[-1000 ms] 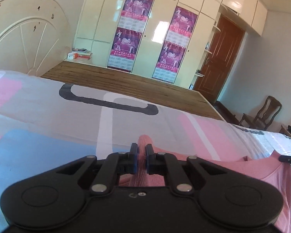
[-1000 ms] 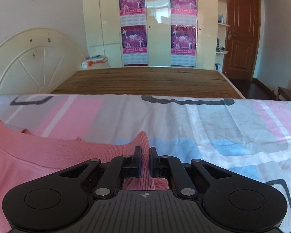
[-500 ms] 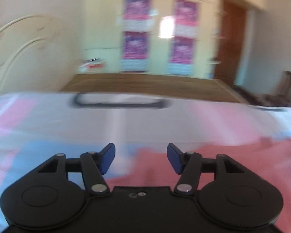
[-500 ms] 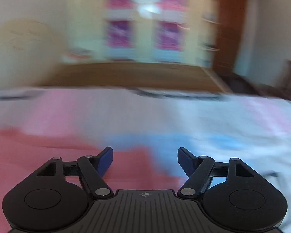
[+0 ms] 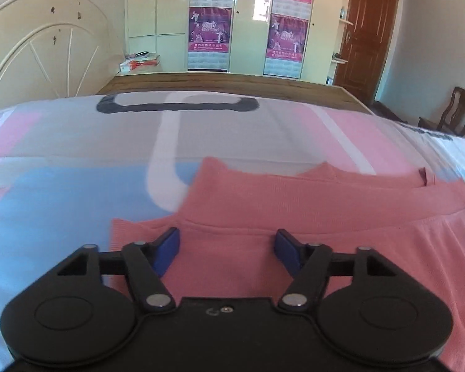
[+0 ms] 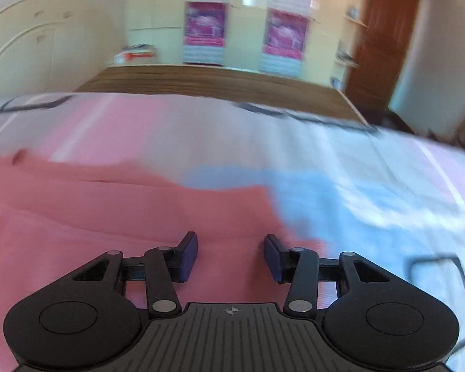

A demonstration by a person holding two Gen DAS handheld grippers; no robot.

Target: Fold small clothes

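A pink knitted garment (image 5: 294, 204) lies flat on the bed, with one layer folded over another and a straight folded edge across it. It also shows in the right wrist view (image 6: 124, 217), blurred. My left gripper (image 5: 227, 245) is open and empty above the garment's left part. My right gripper (image 6: 231, 252) is open and empty above the garment's right part, close to its right edge.
The bedsheet (image 5: 77, 186) has pink, blue and grey blocks. Beyond it are bare wooden bed slats (image 5: 226, 82), a white headboard (image 5: 40, 59), wardrobes with purple posters (image 5: 209, 24), a brown door (image 5: 369, 31) and a chair (image 5: 455, 114).
Both grippers were shut on corners of the pink garment a second ago. Both have opened and let go, and the garment now lies folded on the bed. The right view is still moving.
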